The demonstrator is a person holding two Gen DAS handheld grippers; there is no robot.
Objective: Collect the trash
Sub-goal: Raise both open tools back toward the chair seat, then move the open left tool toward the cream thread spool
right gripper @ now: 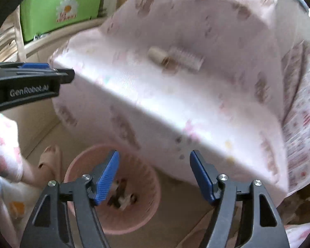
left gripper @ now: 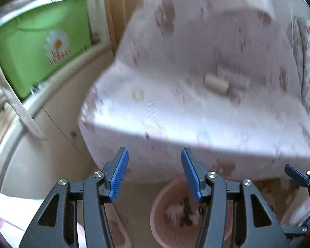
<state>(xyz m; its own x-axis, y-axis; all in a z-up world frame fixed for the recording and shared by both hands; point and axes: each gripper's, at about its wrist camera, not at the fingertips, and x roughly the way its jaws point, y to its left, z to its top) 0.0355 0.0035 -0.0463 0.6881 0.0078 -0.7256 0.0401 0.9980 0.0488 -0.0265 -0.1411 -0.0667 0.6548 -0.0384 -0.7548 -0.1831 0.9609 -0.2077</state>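
While both views are smearing with motion blur, the left hand-held gripper (left gripper: 155,173) is hanging with its blue pads parted and nothing between them, and the right hand-held gripper (right gripper: 155,177) is standing wider apart, likewise holding nothing. Below both, a pink wastebasket (right gripper: 142,177) is sitting on the pale floor (left gripper: 51,161), just in front of the bed's near edge, with a dark-and-white jumble of trash (right gripper: 122,196) lying in its bottom. Over the basket's mouth the air is standing open, though the mattress side is crowding its far rim.

A bed with a pink patterned sheet (left gripper: 196,113) is filling most of each view, its front edge running as a bright line across the frame. On top of it, well back from that edge, a small cream cylinder (left gripper: 215,82) is lying beside a pale comb-like piece (right gripper: 186,59); whether they are touching is not clear. To the left, a green bin with a daisy sticker (left gripper: 41,47) is sitting on a ledge beside the bed's corner, leaving a strip of bare floor between. A slippered foot (right gripper: 51,157) is standing just left of the basket.
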